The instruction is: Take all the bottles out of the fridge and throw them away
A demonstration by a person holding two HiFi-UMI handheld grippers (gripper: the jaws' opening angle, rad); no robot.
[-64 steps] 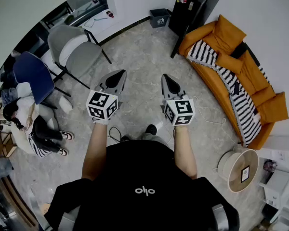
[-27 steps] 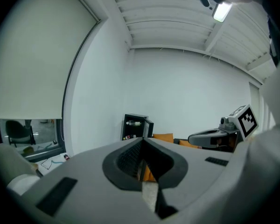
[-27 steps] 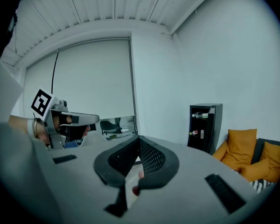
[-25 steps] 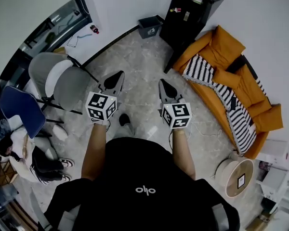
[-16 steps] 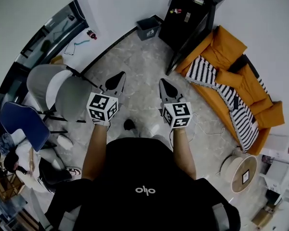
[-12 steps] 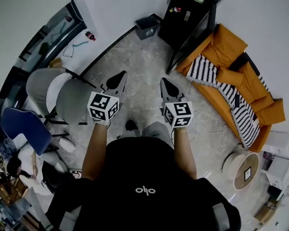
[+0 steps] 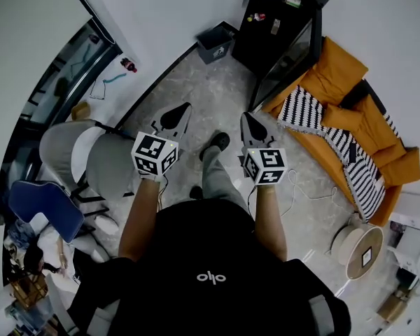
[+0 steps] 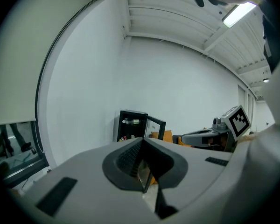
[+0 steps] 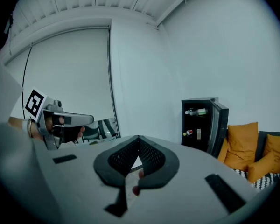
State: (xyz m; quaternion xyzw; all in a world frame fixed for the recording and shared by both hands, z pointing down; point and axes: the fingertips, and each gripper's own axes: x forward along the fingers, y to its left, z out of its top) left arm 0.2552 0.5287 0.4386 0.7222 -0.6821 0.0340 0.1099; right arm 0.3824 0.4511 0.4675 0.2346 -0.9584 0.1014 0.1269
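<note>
The left gripper (image 7: 185, 108) and right gripper (image 7: 246, 116) are both empty, each with its jaws pressed fully together. They are held side by side. Well ahead of the fingertips, and a little to their right, stands the black mini fridge (image 7: 260, 44) with its glass door (image 7: 290, 58) swung open. A clear bottle (image 9: 196, 111) lies on its top shelf, and smaller items (image 9: 188, 133) sit on the shelf below. A grey bin (image 7: 217, 39) stands just left of the fridge.

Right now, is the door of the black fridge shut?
No, the fridge has its door swung open, and a bottle shows on the top shelf.
</note>
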